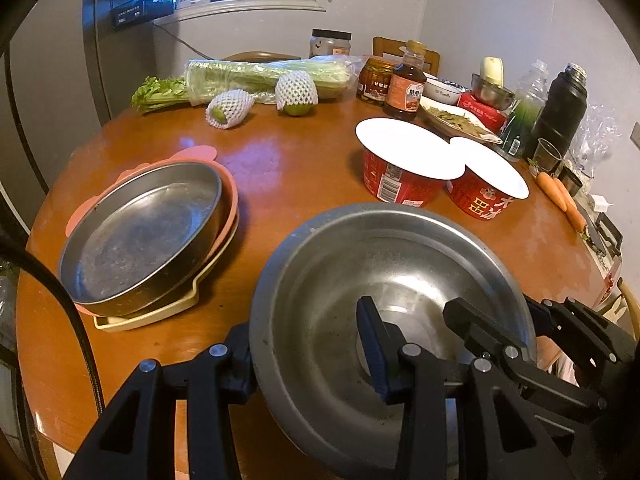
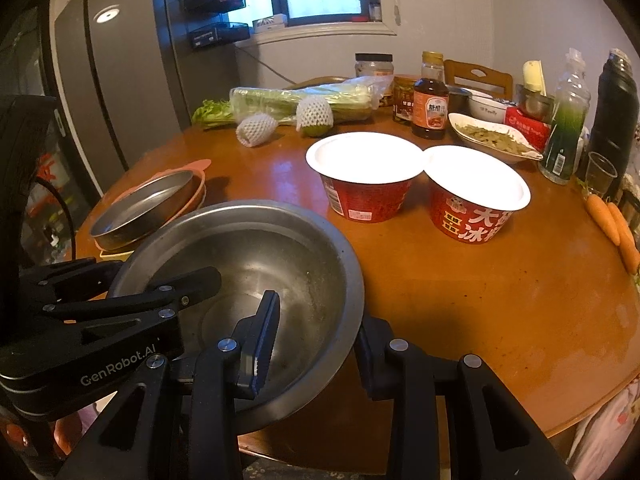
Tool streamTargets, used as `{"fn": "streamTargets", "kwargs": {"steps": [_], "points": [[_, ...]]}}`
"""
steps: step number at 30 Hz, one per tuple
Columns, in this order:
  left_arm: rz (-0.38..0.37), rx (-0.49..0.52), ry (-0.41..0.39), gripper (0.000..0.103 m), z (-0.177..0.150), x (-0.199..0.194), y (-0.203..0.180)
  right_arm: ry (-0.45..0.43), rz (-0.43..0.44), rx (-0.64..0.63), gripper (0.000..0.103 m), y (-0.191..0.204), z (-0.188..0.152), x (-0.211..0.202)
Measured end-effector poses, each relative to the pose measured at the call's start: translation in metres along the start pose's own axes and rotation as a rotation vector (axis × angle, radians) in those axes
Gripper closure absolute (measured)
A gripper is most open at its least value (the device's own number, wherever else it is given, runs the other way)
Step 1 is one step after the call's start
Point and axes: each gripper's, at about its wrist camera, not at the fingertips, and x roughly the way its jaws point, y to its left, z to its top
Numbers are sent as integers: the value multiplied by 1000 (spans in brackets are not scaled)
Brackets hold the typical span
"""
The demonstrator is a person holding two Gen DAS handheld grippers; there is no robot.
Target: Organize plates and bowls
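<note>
A large steel bowl (image 1: pixel 400 264) (image 2: pixel 260 248) sits at the near edge of the round wooden table (image 1: pixel 288 160), gripped on both sides. My left gripper (image 1: pixel 304 316) is shut on its left rim, one finger inside and one outside the wall. My right gripper (image 2: pixel 318 308) is shut on the opposite rim in the same way. Each gripper shows in the other's view: right gripper (image 1: pixel 496 308), left gripper (image 2: pixel 164 272). To the left, a shallow steel pan (image 1: pixel 140 232) (image 2: pixel 144 204) rests in a pink plate (image 1: pixel 230 196) on a cream tray (image 1: pixel 160 314). Whether the bowl touches the table I cannot tell.
Two red instant-noodle tubs (image 1: pixel 400 180) (image 2: pixel 472 216) with white lids stand just beyond the bowl. Behind them are sauce bottles (image 2: pixel 430 104), jars, a dish of food, a black flask (image 1: pixel 560 108), celery (image 1: pixel 256 76) and netted fruit. Carrots (image 2: pixel 612 220) lie by the right edge.
</note>
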Motion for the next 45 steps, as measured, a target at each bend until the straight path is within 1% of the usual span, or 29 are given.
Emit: {"fn": "streamTargets", "kwargs": {"steps": [18,23,35,40,45], "points": [[-11,-4,13,60,-4,14,-1,26,-19,24,67,-4,-5,9],[-14,-3,3,59,-4,13,1,27,-21,27,67,-4,-5,11],[-8,-8,-18,50,-1,4,3,25,2,73,65,-10,-2,8],[-4,-3,-36,49,1,-5,1,16,2,79,64,-11,1,3],[4,-4,-54,48,3,-12,0,-4,2,79,60,-12,4,-6]]}}
